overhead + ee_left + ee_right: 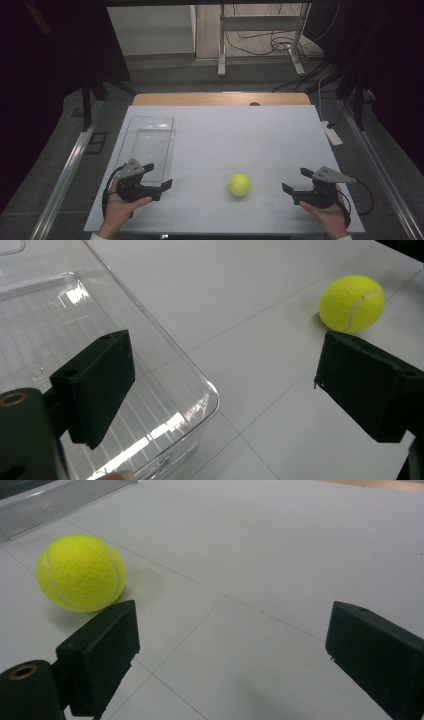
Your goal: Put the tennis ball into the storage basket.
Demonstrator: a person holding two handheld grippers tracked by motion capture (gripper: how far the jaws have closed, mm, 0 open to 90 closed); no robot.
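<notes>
A white worktop (225, 130), crossed by thin grid lines, seen from above. A person's two hands come in at the near edge, each holding a black two-jaw tool.

The left tool (159, 178) sits at the near left of the worktop, held in the left hand (117, 205), its jaws pointing right toward the middle. Its jaws stand wide apart with nothing between them. In the left gripper view, one jaw hangs over the near end of a clear plastic tray (150, 365) and the other jaw lies toward a yellow tennis ball (352, 302), which rests on the worktop beyond the jaw tip and apart from it.

The right tool (294, 180) sits at the near right, held in the right hand (327, 212), its jaws pointing left toward the middle. Its jaws are also spread wide and hold nothing. In the right gripper view, the ball (80, 572) lies just beyond the left-hand jaw, apart from it.

From above, the tennis ball (240, 184) rests on the worktop between the two tools, near the person's edge, closer to the right tool's side of centre and touching neither tool. The clear tray (150, 145) lies along the left side, running from near to far, just beside the left tool. It is well apart from the ball.
</notes>
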